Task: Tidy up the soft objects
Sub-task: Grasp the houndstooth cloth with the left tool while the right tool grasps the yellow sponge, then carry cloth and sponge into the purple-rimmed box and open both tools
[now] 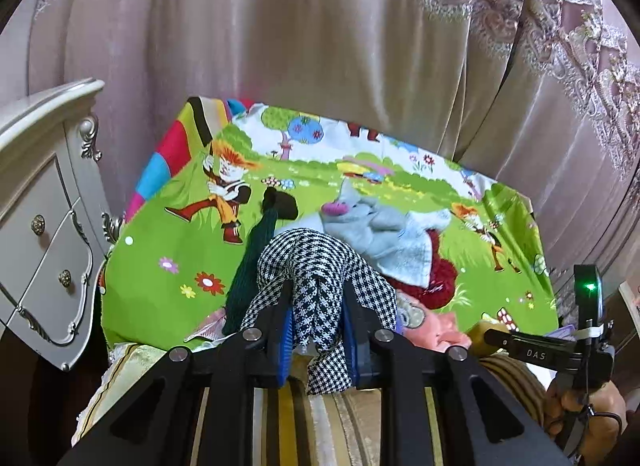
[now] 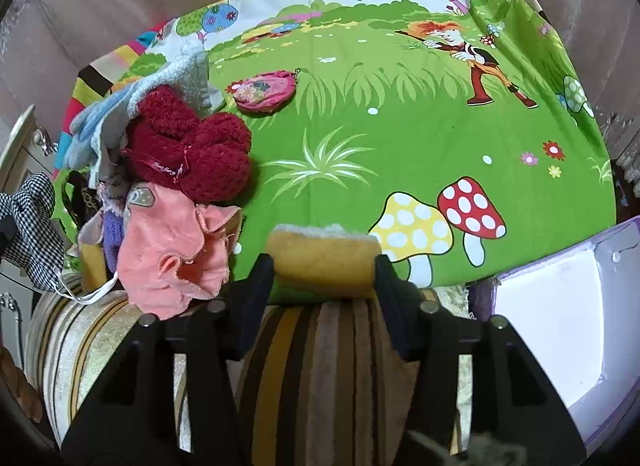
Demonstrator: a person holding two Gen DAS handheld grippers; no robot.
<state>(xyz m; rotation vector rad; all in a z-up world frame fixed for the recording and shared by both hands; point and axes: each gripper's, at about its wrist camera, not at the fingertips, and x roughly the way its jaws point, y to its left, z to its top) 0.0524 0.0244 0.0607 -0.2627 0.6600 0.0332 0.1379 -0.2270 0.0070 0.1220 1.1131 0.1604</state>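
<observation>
My left gripper is shut on a black-and-white houndstooth cloth, held above the near edge of the green cartoon sheet. Behind it lie a dark green tassel, a grey-blue towel and a dark red fluffy item. My right gripper is shut on a yellow sponge-like pad at the sheet's near edge. To its left sits a pile: the red fluffy item, a pink cloth, the towel. The houndstooth cloth shows at far left.
A small pink pouch lies on the sheet beyond the pile. A white and purple box stands at the right. A striped cushion is below both grippers. A white dresser stands left; curtains hang behind.
</observation>
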